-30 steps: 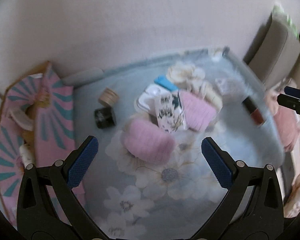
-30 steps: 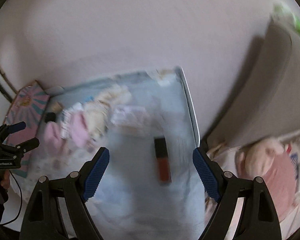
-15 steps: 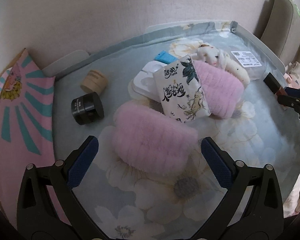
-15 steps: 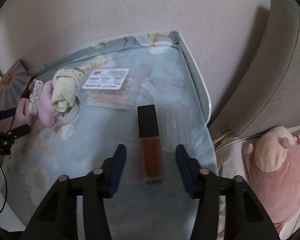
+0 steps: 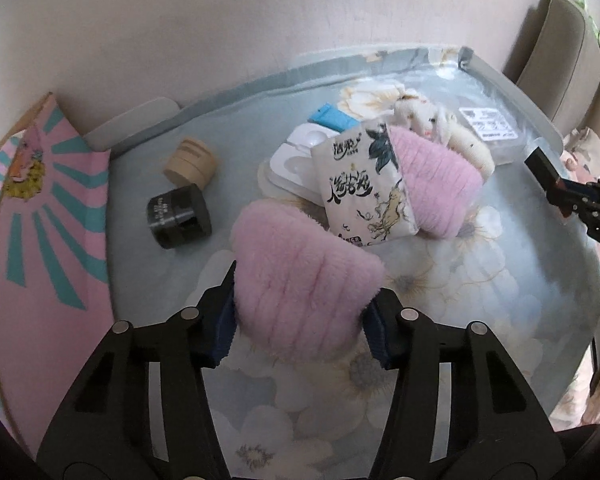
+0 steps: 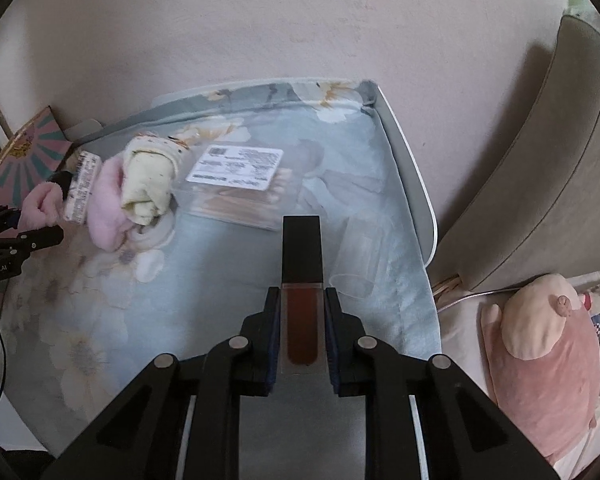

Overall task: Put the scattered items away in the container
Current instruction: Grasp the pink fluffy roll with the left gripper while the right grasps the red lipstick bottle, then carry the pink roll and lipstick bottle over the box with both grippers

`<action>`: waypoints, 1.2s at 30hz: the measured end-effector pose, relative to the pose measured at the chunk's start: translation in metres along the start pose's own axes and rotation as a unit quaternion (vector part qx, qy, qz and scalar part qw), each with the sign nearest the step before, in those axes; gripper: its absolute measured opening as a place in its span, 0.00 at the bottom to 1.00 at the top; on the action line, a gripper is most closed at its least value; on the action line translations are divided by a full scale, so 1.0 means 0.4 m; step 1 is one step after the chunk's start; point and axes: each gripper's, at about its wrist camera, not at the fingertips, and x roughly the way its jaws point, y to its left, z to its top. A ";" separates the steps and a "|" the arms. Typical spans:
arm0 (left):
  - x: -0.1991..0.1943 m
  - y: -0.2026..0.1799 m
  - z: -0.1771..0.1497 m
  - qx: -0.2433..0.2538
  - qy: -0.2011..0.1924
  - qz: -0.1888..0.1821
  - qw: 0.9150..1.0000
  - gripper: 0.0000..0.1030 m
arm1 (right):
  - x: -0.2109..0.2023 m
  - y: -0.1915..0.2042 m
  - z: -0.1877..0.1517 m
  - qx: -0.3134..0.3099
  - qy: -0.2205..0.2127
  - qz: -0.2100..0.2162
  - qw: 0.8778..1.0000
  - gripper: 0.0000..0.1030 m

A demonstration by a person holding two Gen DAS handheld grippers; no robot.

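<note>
Since the left gripper (image 5: pixel 300 320) fingers squeeze only the near end of the pink fuzzy pouch (image 5: pixel 300 276) on the counter, lifting might drag the tissue pack (image 5: pixel 364 184) (it overlaps); right gripper (image 6: pixel 303 320) pinches the lip gloss (image 6: pixel 302 280).

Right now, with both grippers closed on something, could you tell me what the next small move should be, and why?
Probably lift both straight up a little. The left gripper is shut on the near pink fluffy pad, which rests on the floral cloth against the tissue pack; the right gripper clamps the lip gloss tube beside a clear cup. Rising first avoids dragging neighbours.
</note>
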 end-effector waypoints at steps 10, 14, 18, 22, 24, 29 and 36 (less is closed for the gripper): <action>-0.175 0.046 0.033 -0.027 -0.035 -0.003 0.999 0.48 | -0.136 0.067 0.081 -0.024 -0.038 0.017 0.999 0.18; -0.269 0.091 0.045 -0.048 -0.056 0.003 0.997 0.48 | -0.204 0.133 0.144 -0.054 -0.060 0.040 0.996 0.18; -0.352 0.148 0.044 -0.064 -0.069 -0.003 0.995 0.48 | -0.258 0.213 0.212 -0.090 -0.083 0.073 0.990 0.18; -0.422 0.208 0.030 -0.079 -0.079 0.012 0.994 0.48 | -0.297 0.316 0.283 -0.130 -0.098 0.109 0.980 0.18; -0.451 0.235 0.019 -0.089 -0.086 0.022 0.992 0.48 | -0.310 0.372 0.314 -0.149 -0.104 0.126 0.975 0.18; -0.503 0.323 -0.022 -0.121 -0.090 0.046 0.987 0.48 | -0.312 0.525 0.376 -0.189 -0.100 0.168 0.962 0.18; -0.532 0.425 -0.109 -0.166 -0.081 0.074 0.980 0.48 | -0.274 0.757 0.414 -0.235 -0.070 0.228 0.942 0.18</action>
